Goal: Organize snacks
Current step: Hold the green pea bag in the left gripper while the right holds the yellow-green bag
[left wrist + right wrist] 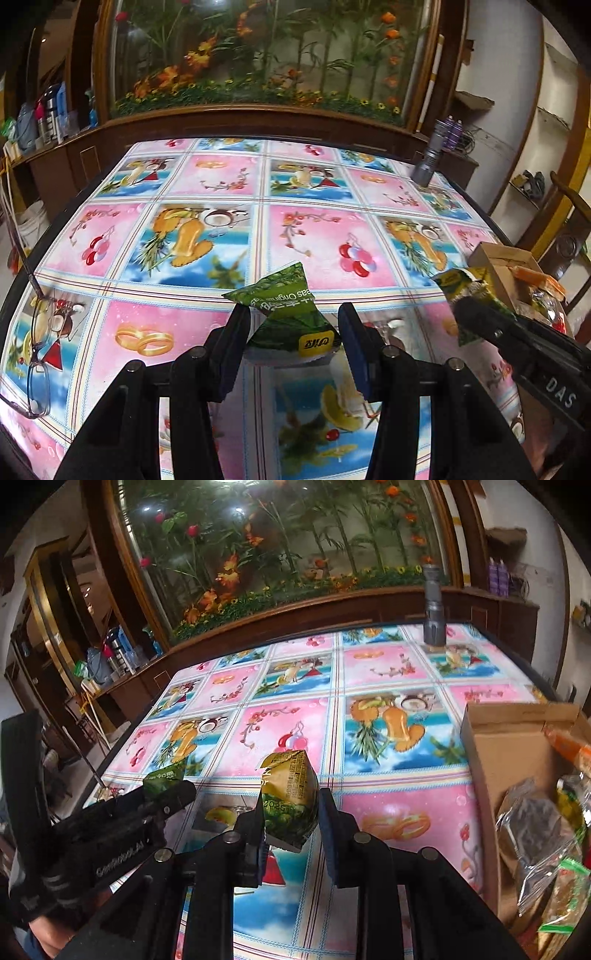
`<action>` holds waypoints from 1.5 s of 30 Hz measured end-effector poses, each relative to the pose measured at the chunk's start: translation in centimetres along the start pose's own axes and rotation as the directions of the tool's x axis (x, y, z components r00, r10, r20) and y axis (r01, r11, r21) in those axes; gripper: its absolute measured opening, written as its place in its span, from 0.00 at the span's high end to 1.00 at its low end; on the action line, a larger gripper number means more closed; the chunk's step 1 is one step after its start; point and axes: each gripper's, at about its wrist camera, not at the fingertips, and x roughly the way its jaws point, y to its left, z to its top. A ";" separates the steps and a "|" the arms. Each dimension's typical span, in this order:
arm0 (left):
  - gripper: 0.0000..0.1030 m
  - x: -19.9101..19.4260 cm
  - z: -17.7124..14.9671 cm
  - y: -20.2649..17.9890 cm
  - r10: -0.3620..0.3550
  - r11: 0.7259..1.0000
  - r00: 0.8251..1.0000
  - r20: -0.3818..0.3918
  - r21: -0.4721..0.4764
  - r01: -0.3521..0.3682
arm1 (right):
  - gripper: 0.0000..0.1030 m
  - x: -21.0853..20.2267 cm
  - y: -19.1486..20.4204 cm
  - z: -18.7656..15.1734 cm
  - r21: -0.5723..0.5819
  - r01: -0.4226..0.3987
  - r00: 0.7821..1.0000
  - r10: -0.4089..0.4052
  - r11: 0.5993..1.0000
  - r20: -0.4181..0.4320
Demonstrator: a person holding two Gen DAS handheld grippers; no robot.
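Green packet (291,321) pinched upright by left hand-held gripper (293,345); yellow packet (290,805) upright in right hand-held gripper (291,830).

I read "DAS" on the right tool (476,317) arm, "eas Origin", upside down, on green snack pack (288,314), "2025" on yellow-green pack (290,801); other print's illegible.

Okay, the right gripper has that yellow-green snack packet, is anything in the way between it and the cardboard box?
Nothing visible blocks it. The yellow-green snack packet sits in the right gripper, and only bare tablecloth lies between it and the open cardboard box to its right. The box already holds other snacks.
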 end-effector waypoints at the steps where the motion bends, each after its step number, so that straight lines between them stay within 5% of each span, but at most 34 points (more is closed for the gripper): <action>1: 0.53 0.0 0.0 0.0 -0.005 1.000 1.000 0.002 0.003 0.005 | 0.73 0.0 -0.1 0.0 0.005 -0.005 1.000 0.005 1.000 -0.001; 21: 0.53 -1.0 -0.6 -2.4 0.113 0.982 0.988 0.110 0.139 -0.127 | 0.74 -0.7 0.9 0.0 -0.058 0.016 0.999 -0.014 0.998 0.036; 45: 0.53 -2.9 -1.1 -4.8 0.133 0.954 0.961 0.243 0.230 -0.190 | 0.74 -1.1 0.9 0.2 -0.057 0.024 0.998 -0.020 0.998 0.058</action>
